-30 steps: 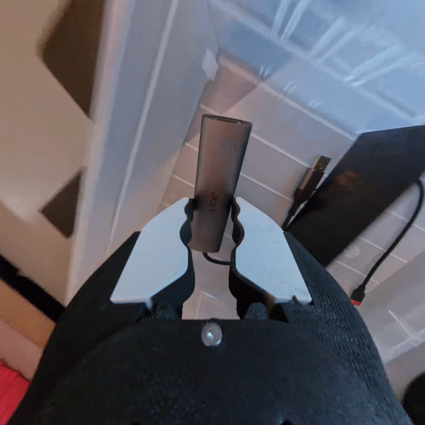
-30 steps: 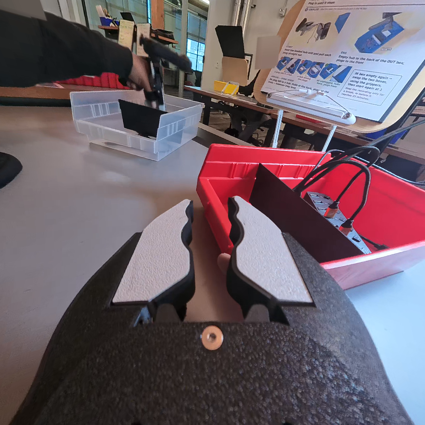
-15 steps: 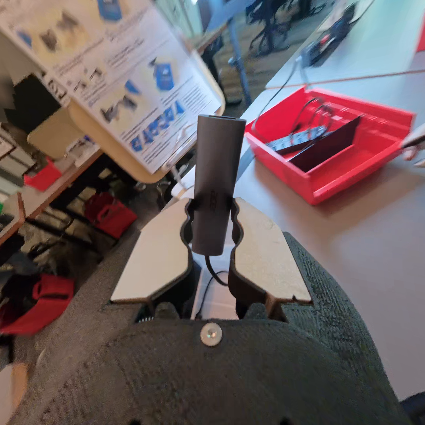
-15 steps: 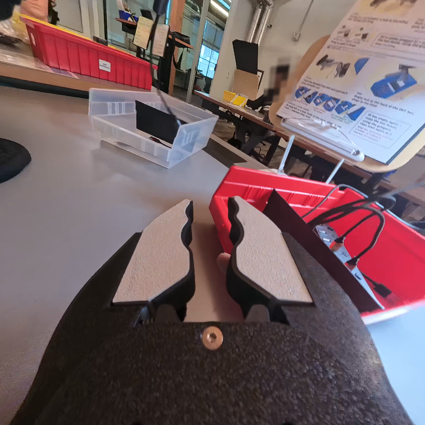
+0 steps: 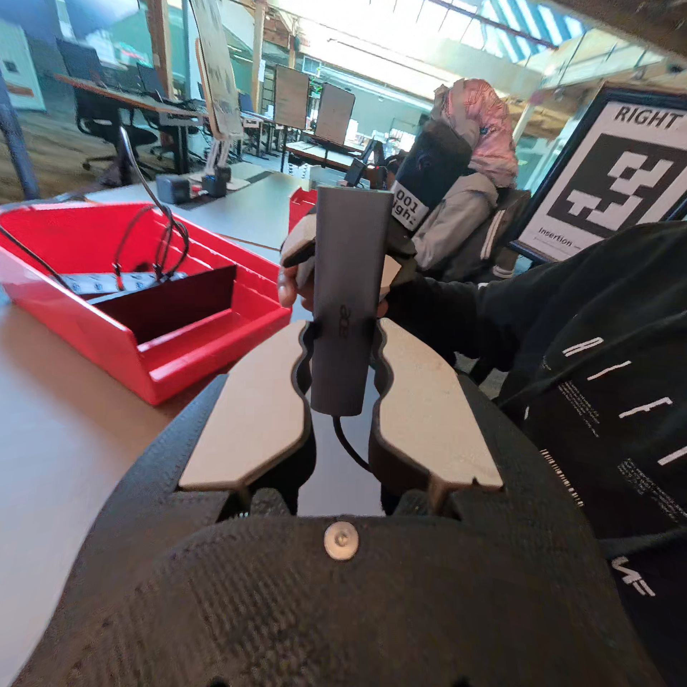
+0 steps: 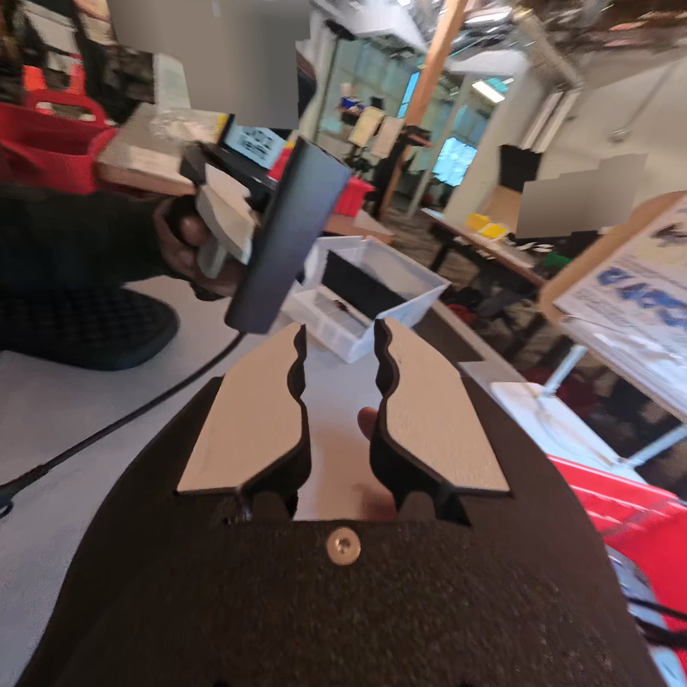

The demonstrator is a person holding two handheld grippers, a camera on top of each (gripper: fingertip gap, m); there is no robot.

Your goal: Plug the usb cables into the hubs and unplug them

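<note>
My left gripper (image 5: 342, 327) is shut on a slim grey USB hub (image 5: 347, 282) and holds it upright above the table; the hub's black cable (image 5: 345, 442) hangs down between the fingers. My right gripper (image 6: 340, 327) is open and empty, just right of and below that hub (image 6: 290, 238). In the left wrist view its fingers (image 5: 297, 241) show behind the hub, on either side of it. A second hub (image 5: 122, 286) with several black cables (image 5: 167, 238) plugged in lies in the red bin (image 5: 122, 334). The held hub's ports are hidden.
A clear bin (image 6: 405, 271) with a black divider stands farther back on the grey table. A black mat (image 6: 74, 327) lies at the left. An instruction board (image 6: 632, 297) stands at the right and a marker sign (image 5: 609, 178) beside the person's dark sleeve (image 5: 557, 316). The tips of one gripper are about 5 cm away from the tips of the other.
My left gripper lifted the grey hub out of the clear bin and swung it round to face the right gripper. My right gripper turned left, away from the red bin, and stayed open.
</note>
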